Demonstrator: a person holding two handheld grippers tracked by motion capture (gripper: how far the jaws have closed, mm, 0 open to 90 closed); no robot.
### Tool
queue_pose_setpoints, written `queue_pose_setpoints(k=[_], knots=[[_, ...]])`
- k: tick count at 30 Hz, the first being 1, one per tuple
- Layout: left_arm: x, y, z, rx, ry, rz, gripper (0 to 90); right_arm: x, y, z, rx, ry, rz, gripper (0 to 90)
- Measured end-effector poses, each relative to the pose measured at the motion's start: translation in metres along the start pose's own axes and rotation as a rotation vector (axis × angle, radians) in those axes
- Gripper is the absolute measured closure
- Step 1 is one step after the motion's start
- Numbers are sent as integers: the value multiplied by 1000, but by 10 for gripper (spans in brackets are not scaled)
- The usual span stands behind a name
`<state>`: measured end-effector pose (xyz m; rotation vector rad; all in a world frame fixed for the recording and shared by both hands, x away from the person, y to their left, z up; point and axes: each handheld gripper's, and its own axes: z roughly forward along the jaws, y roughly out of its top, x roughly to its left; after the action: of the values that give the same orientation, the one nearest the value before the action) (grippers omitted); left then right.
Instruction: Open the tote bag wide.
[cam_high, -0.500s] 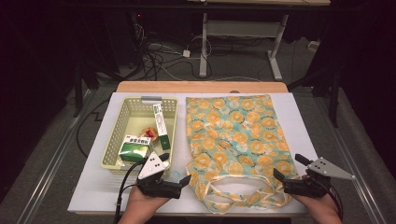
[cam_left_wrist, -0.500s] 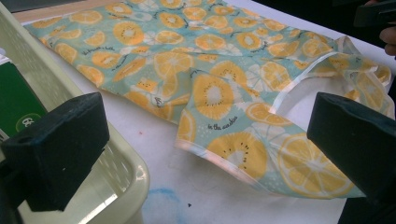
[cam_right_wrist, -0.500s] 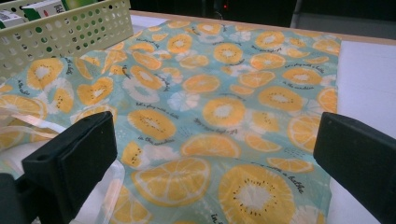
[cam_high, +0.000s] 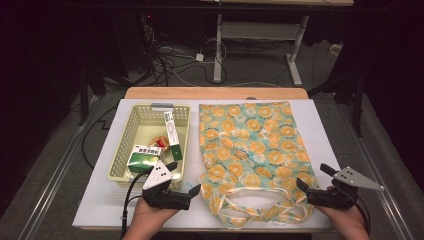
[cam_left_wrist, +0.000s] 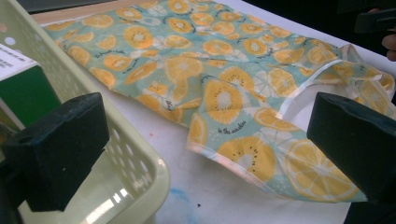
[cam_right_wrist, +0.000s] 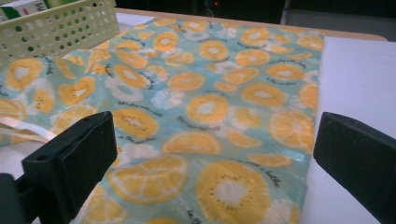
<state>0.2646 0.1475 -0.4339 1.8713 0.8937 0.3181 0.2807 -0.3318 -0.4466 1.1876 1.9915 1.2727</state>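
On the white counter (cam_high: 320, 125), before a dark room of cables, an orange-print cloth bag (cam_high: 252, 150) lies flat just right of a pale basket (cam_high: 131, 137) of boxes, while the left gripper (cam_high: 189, 187) and right gripper (cam_high: 311, 184), fingers spread wide and empty, flank its near handled end.

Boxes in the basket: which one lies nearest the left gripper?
The green and white box at the basket's near end, just beyond the left gripper. The long narrow box lies farther back, along the right wall.
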Motion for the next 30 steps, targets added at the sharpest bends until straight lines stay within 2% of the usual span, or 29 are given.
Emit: queue_pose_setpoints(k=[4,6,8,10,11,12,15,17,21,22,24,26,29,30], knots=[[7,0,-5,-3,19,-8,0,-11,-3,1,33,-23,23,0],[15,0,-9,6,10,-43,0,-17,-5,1,59,-35,40,18],[17,0,-9,15,15,-42,0,-19,-6,1,65,-38,45,34],[22,-1,-12,45,25,-32,0,-24,-8,-1,85,-37,73,108],[25,-1,-14,55,27,-35,0,-24,-8,-1,85,-37,73,108],[28,-2,-17,58,34,-37,0,-27,-9,-1,108,-39,87,156],[34,-5,-26,57,54,-36,0,-29,-11,0,129,-39,108,190],[37,-9,-29,53,61,-39,0,-33,-14,1,150,-36,130,290],[38,-16,-34,43,69,-32,0,-37,-17,3,181,-33,155,337],[38,-17,-35,41,71,-32,0,-39,-19,4,194,-35,175,372],[37,-19,-37,45,59,-41,0,-39,-20,4,199,-38,190,392],[36,-20,-40,47,64,-46,0,-41,-24,5,228,-28,219,465],[36,-19,-41,52,77,-38,0,-41,-25,7,250,-24,222,513],[37,-19,-41,61,84,-37,0,-41,-27,8,267,-15,220,584]])
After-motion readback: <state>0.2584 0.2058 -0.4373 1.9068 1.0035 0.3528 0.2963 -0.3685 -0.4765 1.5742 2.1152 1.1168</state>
